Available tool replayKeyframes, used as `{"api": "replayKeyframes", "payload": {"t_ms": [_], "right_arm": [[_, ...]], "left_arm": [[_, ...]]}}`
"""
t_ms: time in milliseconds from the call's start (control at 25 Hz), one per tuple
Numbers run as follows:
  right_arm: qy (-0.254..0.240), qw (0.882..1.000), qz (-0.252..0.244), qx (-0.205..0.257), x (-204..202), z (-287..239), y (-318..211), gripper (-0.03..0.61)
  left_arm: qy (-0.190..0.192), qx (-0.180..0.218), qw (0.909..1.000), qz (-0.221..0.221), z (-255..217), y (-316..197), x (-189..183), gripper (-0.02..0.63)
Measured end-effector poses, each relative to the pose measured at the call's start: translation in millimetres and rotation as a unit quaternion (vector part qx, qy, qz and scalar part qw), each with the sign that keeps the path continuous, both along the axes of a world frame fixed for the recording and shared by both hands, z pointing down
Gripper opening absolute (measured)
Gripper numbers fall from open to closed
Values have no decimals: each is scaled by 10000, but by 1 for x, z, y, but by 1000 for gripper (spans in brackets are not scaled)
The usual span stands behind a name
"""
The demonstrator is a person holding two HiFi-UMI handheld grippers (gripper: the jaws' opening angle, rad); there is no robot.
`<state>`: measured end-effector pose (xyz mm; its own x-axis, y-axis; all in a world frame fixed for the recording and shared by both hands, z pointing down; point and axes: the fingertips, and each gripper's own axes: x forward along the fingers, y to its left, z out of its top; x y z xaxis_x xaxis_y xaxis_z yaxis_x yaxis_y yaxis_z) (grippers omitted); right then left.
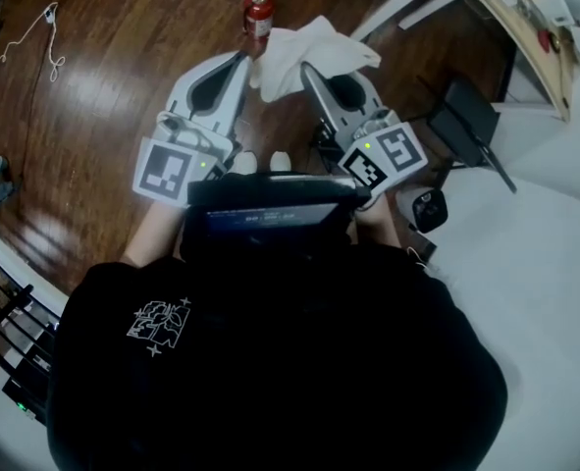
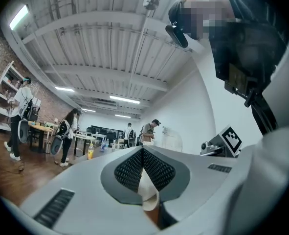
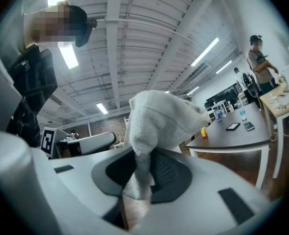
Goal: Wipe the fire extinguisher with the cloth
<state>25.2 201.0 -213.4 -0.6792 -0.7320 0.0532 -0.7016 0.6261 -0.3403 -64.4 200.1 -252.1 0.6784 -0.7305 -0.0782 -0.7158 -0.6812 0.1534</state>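
Note:
A small red fire extinguisher (image 1: 259, 10) stands upright on the wooden floor, just beyond both grippers. The white cloth (image 1: 309, 52) hangs between them above the floor. My left gripper (image 1: 242, 59) is shut on a corner of the cloth (image 2: 147, 194), and only a thin strip shows between its pads. My right gripper (image 1: 305, 68) is shut on the cloth (image 3: 159, 115), which bunches up over its tips and hides what lies ahead. Both grippers point upward, so neither gripper view shows the extinguisher.
White table legs (image 1: 389, 8) stand just right of the extinguisher. A black box (image 1: 464, 114) lies on the floor at right, beside a white surface (image 1: 550, 263). A light cord (image 1: 36, 35) trails at far left. Several people (image 2: 66, 131) stand at distant tables.

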Motion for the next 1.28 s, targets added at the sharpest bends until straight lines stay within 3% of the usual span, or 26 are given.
{"api": "replayKeyframes", "payload": {"t_ms": [1280], "right_arm": [[197, 9989, 404, 168, 6, -10, 4, 95]], "left_arm": [[95, -60, 9999, 70, -5, -1, 1, -2]]}}
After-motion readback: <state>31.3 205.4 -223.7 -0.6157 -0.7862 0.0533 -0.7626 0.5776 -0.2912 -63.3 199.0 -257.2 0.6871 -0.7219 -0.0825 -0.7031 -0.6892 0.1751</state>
